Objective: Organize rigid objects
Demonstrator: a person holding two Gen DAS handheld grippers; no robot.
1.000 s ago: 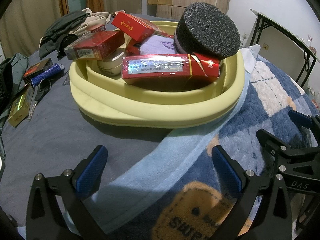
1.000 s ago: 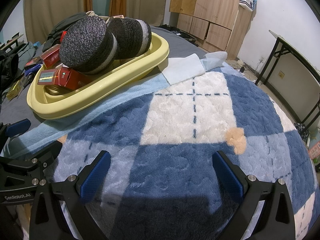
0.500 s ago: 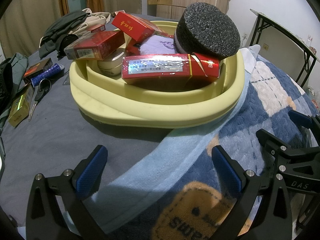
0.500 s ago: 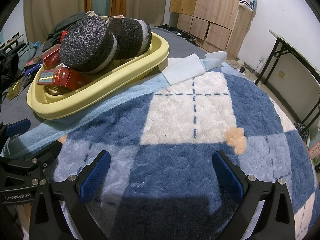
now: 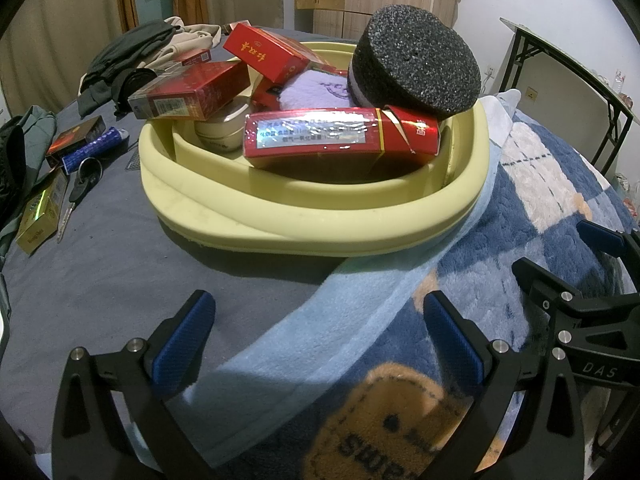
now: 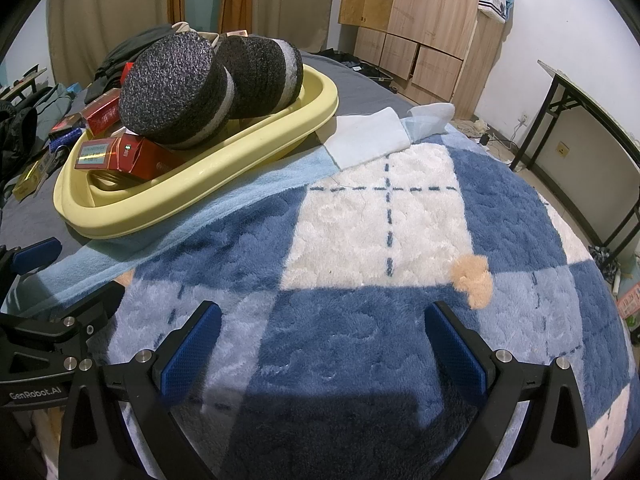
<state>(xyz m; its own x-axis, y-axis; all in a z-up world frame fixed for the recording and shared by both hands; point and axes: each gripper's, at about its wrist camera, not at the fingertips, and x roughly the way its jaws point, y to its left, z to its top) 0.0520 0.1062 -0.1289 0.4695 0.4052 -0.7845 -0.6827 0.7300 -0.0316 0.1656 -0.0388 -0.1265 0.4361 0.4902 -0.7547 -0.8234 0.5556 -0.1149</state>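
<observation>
L gripper, black w/ blue-padded fingers, spread wide, nothing between them; it hangs over the bed where the grey sheet meets the light-blue hem of a blue-and-white plaid fleece blanket. R gripper, same build, also spread wide and empty, over the blanket's blue and white squares; each gripper shows at the edge of the other's view, just beside it.

Ahead of L gripper: pale-yellow oval plastic basin, sitting partly on the sheet, its right side on the blanket hem. Inside, heaped above the rim: long red cardboard carton w/ silver label lying across the front; round black foam disc w/ white middle band leaning on the right rim; 2nd black foam disc behind it, seen from the R wrist; flat red box w/ gold lettering tilted at the back; red box w/ clear wrap overhanging the left rim; lilac fuzzy item mid; cream round jar low at left.

Left of basin, on the sheet near the bed's left edge: dark orange-printed box, blue cylinder, scissors, gold box. Dark clothes pile at the far edge.
</observation>
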